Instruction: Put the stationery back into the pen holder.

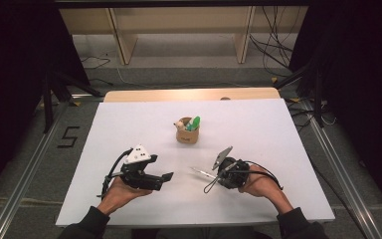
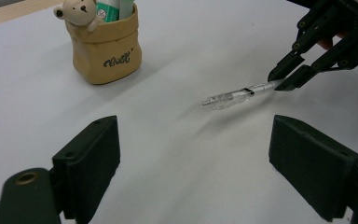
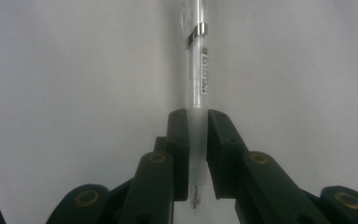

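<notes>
- Gripping the clear pen [image 3: 196,70] near its tip end, my right gripper [image 3: 197,140] has its jaws pressed on the barrel from both sides.
- The pen [image 2: 233,96] lies low over the white table [image 1: 278,129], pointing away from the gripper toward my left gripper [image 1: 166,177].
- My left gripper's jaws stand wide apart with nothing between them.
- A tan pouch [image 2: 106,49] with a small bear [image 2: 79,11] stands farther back.
</notes>
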{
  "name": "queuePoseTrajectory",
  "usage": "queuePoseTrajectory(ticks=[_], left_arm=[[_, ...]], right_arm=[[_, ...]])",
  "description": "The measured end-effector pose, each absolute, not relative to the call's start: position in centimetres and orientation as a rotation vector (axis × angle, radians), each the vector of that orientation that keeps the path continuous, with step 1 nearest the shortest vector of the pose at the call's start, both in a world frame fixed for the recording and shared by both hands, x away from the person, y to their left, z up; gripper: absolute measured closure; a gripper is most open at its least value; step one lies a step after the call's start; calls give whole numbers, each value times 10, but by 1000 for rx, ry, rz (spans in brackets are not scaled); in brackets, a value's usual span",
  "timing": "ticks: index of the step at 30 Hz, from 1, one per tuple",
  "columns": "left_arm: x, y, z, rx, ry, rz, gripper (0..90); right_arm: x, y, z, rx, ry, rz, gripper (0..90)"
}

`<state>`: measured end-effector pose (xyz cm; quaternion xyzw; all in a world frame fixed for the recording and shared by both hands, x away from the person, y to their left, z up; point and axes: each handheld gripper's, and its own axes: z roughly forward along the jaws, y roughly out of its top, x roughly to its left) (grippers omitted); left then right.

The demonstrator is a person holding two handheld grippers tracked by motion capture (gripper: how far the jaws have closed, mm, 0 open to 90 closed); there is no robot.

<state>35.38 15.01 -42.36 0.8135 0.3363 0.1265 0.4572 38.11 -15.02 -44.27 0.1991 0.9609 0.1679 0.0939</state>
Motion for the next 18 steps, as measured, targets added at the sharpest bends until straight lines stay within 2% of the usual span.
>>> queuePoseTrajectory(ticks=[18], left_arm=[[355,152,-416,1996,883,341,162]], right_arm=[[349,-149,-435,264,2554,570,805]])
